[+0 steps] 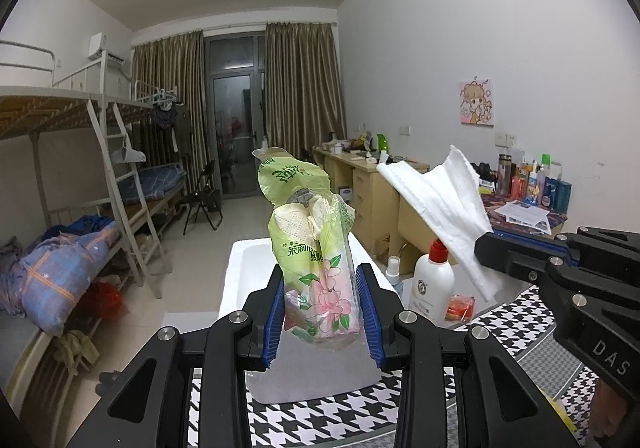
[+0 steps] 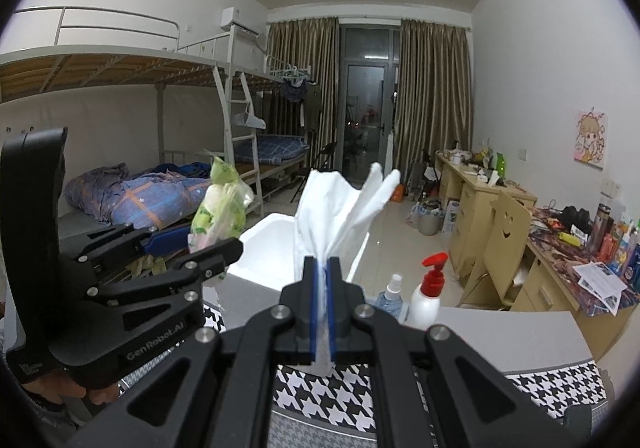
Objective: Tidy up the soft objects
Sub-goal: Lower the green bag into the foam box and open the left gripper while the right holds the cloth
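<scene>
A green, flower-printed tissue pack stands upright between the blue pads of my left gripper, which is shut on it above the white foam box. The same pack shows at the left in the right wrist view, held by the left gripper. My right gripper is shut on a white cloth that fans upward from its pads. In the left wrist view the cloth hangs from the right gripper at the right.
A houndstooth-patterned surface lies under both grippers. A white pump bottle with a red top and a small spray bottle stand beside the foam box. Bunk beds fill the left; cluttered desks line the right wall.
</scene>
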Action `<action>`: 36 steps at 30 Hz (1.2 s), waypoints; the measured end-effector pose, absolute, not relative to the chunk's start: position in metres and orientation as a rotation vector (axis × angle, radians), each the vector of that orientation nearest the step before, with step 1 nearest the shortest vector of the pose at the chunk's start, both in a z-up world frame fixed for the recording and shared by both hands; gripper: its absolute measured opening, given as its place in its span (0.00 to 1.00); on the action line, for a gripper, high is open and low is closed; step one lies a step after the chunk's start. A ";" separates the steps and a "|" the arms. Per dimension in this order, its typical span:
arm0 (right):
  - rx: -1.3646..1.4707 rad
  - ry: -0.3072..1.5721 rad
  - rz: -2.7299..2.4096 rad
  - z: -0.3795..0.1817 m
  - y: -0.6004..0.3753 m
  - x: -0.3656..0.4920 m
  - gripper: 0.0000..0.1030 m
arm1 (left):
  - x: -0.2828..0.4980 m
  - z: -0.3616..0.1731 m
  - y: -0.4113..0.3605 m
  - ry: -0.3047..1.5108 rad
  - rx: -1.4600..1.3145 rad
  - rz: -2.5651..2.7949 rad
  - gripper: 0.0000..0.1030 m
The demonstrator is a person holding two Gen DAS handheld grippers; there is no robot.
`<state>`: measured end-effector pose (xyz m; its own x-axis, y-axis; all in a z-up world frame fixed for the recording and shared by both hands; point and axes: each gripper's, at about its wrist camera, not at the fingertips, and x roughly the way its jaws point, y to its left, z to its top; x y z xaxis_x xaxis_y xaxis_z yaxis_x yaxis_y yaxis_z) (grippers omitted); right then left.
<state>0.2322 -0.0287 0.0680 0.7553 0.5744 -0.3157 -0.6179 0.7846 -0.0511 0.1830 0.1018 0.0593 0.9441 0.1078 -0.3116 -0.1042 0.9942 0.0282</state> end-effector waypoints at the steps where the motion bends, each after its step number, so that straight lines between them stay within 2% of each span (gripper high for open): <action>1: -0.155 0.294 0.650 0.068 -0.027 0.234 0.06 | 0.185 0.060 0.101 0.320 0.011 0.111 0.35; 36: -0.153 0.433 0.631 0.070 0.015 0.308 0.06 | 0.278 0.046 0.132 0.463 -0.044 0.081 0.35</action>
<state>0.3076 0.0153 0.0697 0.7217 0.5376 -0.4361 -0.6005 0.7996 -0.0081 0.2777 0.1317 0.0465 0.8917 0.0679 -0.4475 -0.0877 0.9959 -0.0237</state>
